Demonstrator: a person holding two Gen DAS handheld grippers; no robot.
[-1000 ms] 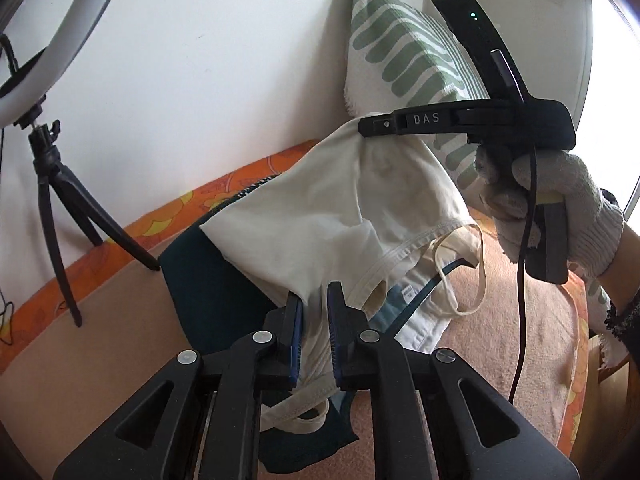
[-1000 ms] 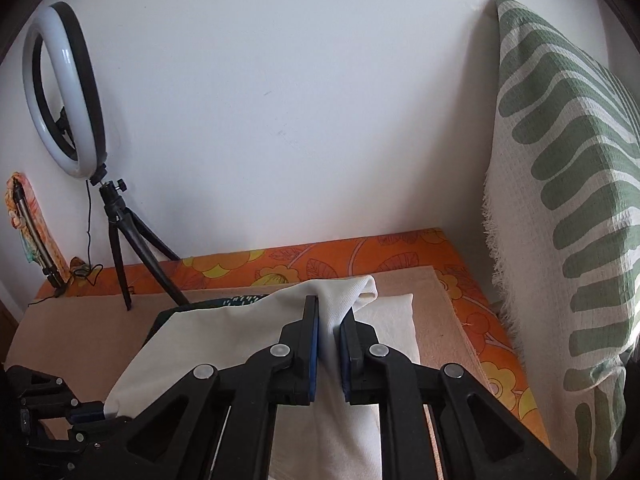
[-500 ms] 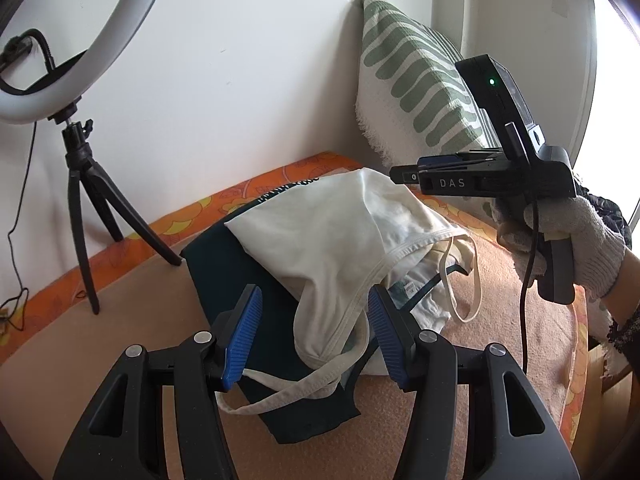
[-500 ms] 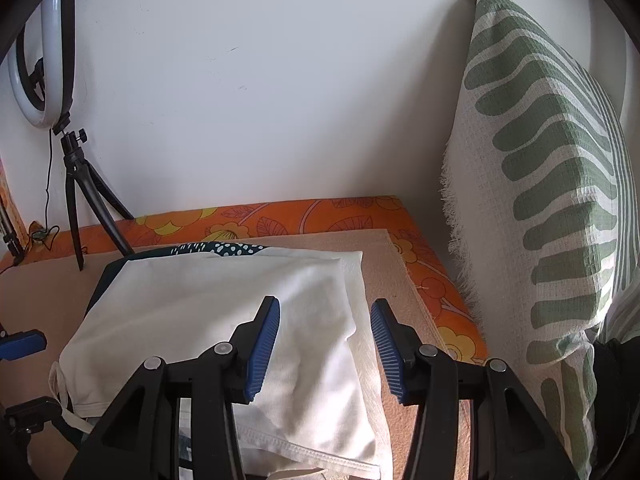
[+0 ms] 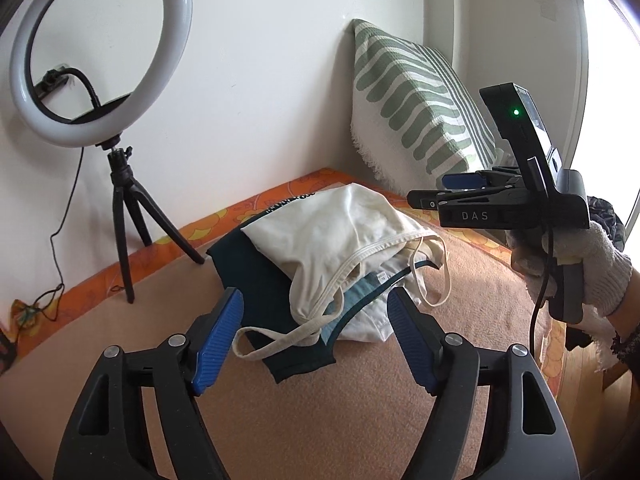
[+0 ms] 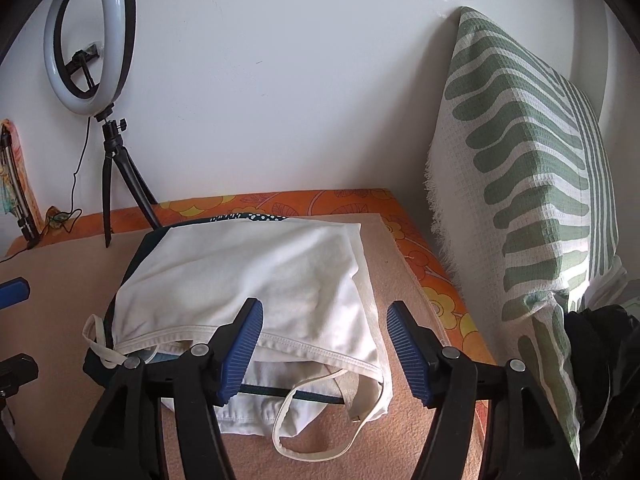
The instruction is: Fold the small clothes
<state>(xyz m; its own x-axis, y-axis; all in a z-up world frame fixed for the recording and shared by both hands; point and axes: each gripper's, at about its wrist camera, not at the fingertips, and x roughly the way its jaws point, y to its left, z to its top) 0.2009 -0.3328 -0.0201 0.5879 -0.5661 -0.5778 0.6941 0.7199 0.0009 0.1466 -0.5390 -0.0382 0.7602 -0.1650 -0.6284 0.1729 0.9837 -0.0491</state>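
Observation:
A cream strappy top (image 5: 332,236) (image 6: 248,280) lies folded on a small pile over a dark teal garment (image 5: 248,276) and a white one (image 5: 372,320), on the tan blanket (image 5: 320,420). My left gripper (image 5: 314,336) hovers just short of the pile, jaws opening, nothing pressed between the blue pads; a loose strap lies below them. My right gripper (image 6: 324,348) hangs over the pile's near right corner, jaws opening, pads clear of the cloth. In the left wrist view the right gripper (image 5: 460,188) appears at the right, held by a gloved hand (image 5: 592,268).
A ring light on a black tripod (image 5: 120,184) (image 6: 108,160) stands at the back left against the white wall. A green-striped pillow (image 5: 416,108) (image 6: 532,184) leans in the right corner. An orange floral sheet (image 6: 436,280) edges the blanket. Dark cloth (image 6: 600,360) lies at far right.
Both grippers were shut on the cream top and holding it up; they have let go, opened wide and drawn back. The top now lies flat on the pile.

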